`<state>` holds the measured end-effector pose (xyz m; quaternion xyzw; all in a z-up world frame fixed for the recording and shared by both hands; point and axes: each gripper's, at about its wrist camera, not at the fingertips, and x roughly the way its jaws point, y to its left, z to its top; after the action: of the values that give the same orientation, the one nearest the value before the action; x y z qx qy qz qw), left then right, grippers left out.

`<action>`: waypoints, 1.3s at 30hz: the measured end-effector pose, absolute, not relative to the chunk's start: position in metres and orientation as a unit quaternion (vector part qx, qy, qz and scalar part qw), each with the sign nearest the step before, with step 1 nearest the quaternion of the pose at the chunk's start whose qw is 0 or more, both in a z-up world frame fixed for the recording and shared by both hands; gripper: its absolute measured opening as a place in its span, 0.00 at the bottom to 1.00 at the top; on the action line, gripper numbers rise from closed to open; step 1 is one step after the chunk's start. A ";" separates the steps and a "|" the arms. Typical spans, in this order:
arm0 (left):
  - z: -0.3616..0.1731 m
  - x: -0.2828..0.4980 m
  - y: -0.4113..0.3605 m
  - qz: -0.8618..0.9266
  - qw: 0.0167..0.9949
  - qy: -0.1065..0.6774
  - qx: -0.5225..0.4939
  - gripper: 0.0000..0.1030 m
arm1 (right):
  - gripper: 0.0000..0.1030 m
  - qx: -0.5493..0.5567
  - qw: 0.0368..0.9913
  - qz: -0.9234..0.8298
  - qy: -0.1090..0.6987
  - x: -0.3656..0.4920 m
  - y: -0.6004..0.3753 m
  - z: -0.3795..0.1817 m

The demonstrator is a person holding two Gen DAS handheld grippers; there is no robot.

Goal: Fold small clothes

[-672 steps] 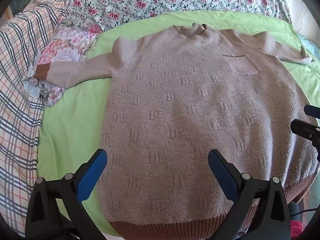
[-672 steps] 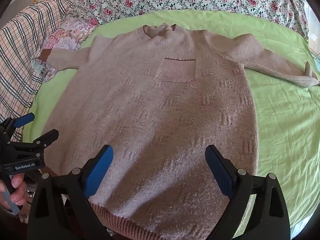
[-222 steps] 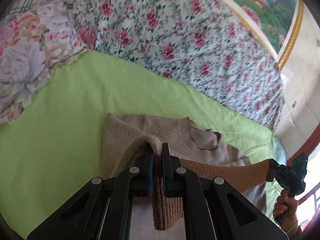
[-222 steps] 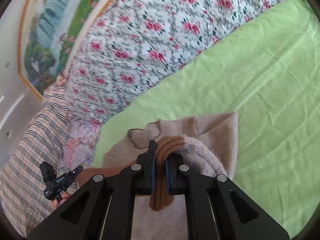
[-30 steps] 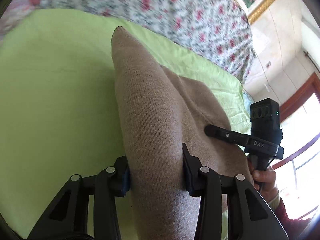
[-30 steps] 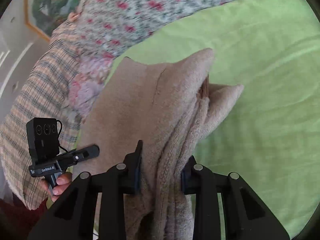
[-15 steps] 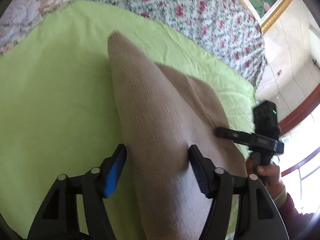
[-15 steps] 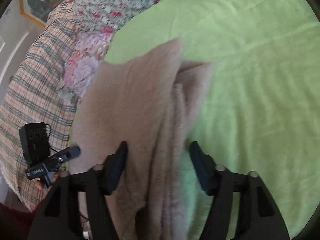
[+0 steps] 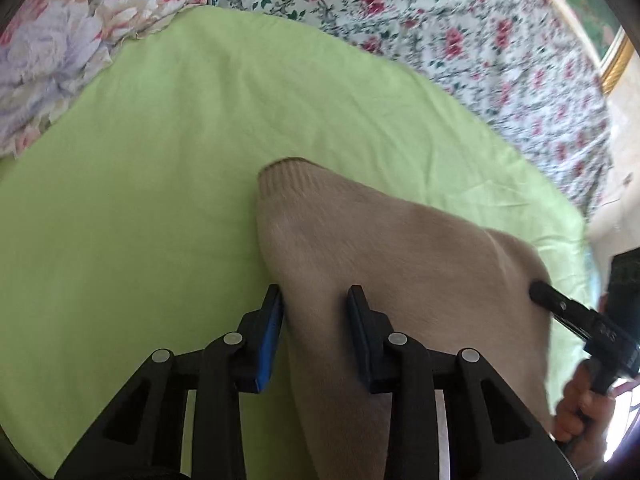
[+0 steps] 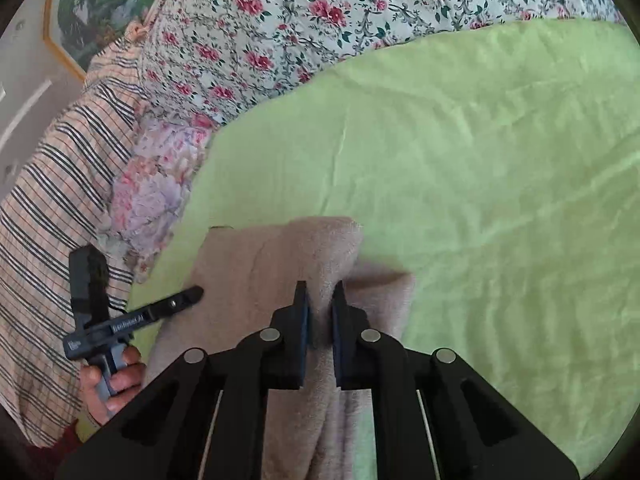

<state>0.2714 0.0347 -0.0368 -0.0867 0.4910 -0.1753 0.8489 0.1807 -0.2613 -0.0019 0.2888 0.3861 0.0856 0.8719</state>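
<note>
The beige knit sweater (image 9: 400, 248) lies folded into a bundle on the green sheet (image 9: 160, 160). My left gripper (image 9: 316, 304) is shut on its left edge, with thick cloth bulging between the blue pads (image 9: 270, 340). In the right wrist view the sweater (image 10: 256, 272) is pinched at its right edge by my right gripper (image 10: 320, 300), jaws nearly closed on a ridge of cloth. Each gripper shows in the other's view: the right one in the left wrist view (image 9: 576, 316), the left one in the right wrist view (image 10: 132, 312).
A floral quilt (image 10: 320, 20) lies at the head of the bed. A plaid blanket (image 10: 44, 200) and a pale floral pillow (image 9: 52, 48) lie on the left. Open green sheet (image 10: 500, 180) spreads to the right.
Half a second ago both grippers' jaws stood wide around the sweater; now both have closed on it. The bundle sits lower and flatter on the sheet.
</note>
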 end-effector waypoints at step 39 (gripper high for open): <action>-0.040 0.018 0.019 -0.075 0.901 0.421 0.077 0.10 | 0.06 0.283 0.889 0.156 0.324 0.009 -0.200 0.007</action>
<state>0.0184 0.0195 -0.0399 0.0769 0.4210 -0.0751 0.9007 0.0091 -0.2004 0.0067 0.2831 0.3244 0.1560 0.8890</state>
